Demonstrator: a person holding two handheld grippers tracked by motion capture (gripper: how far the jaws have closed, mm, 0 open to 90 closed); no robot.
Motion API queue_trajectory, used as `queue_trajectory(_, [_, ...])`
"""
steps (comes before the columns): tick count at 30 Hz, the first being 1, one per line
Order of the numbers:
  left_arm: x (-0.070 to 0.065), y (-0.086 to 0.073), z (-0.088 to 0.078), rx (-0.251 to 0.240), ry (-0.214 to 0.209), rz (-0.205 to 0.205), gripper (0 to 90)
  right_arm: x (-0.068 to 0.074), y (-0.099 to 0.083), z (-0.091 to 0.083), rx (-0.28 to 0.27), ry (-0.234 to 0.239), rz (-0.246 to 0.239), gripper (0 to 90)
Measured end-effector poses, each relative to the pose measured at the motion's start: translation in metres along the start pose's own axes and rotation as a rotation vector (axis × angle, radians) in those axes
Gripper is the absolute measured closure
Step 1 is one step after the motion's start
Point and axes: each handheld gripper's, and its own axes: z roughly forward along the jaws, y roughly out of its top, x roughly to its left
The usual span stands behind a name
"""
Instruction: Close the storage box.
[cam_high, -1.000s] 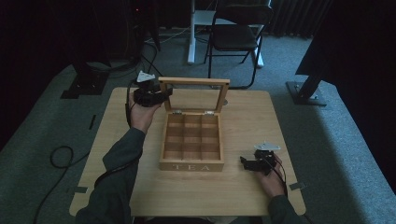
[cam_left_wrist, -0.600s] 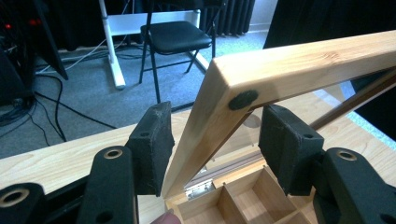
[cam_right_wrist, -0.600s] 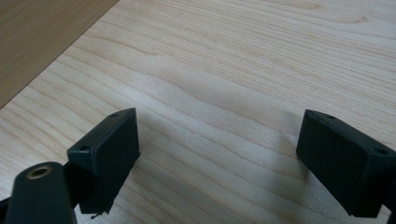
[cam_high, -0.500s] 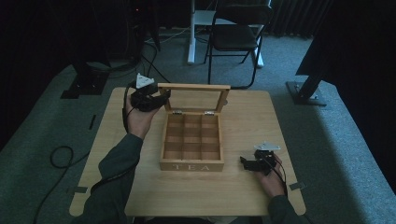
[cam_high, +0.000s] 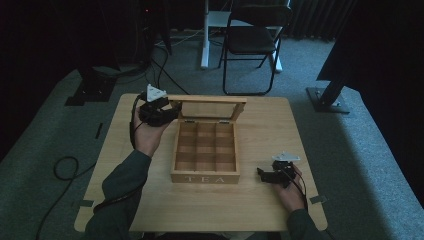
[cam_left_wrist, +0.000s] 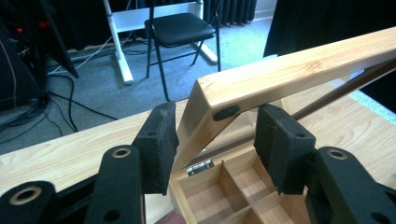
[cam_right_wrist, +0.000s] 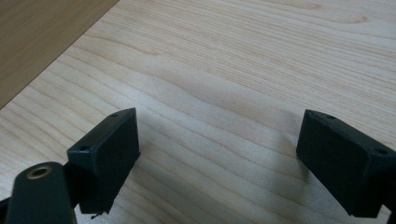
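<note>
One wooden tea box (cam_high: 205, 152) sits mid-table (cam_high: 150, 210), its windowed lid (cam_left_wrist: 299, 70) raised. The left gripper (cam_left_wrist: 217, 142) has just been closing around the lid's corner — one pad touching the frame, the other apparently just off it. Best to steady the lid and swing it slowly about its hinges (cam_left_wrist: 200, 167). The right gripper (cam_right_wrist: 217, 158) rests spread wide, holding nothing, on bare tabletop beside the box.

My high view looks down toward twelve o'clock over the surface (cam_high: 260, 210); my left claw (cam_left_wrist: 212, 140) camera sits close, sharing the tea box (cam_high: 205, 172) lid (cam_left_wrist: 299, 70).
</note>
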Motion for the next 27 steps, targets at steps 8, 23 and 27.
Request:
queue_trajectory(8, [-0.007,-0.008,-0.008,0.013,-0.001,0.026,49.9,0.0,0.0,0.0,-0.001,0.0,-0.002,12.8])
queue_trajectory(23, [-0.012,-0.025,-0.018,0.037,-0.029,0.009,49.0,0.0,0.0,0.0,-0.001,-0.001,-0.001,12.7])
queue_trajectory(27, [-0.014,-0.032,-0.022,0.036,-0.03,-0.005,49.1,0.0,0.0,0.0,-0.002,0.0,0.0,12.8])
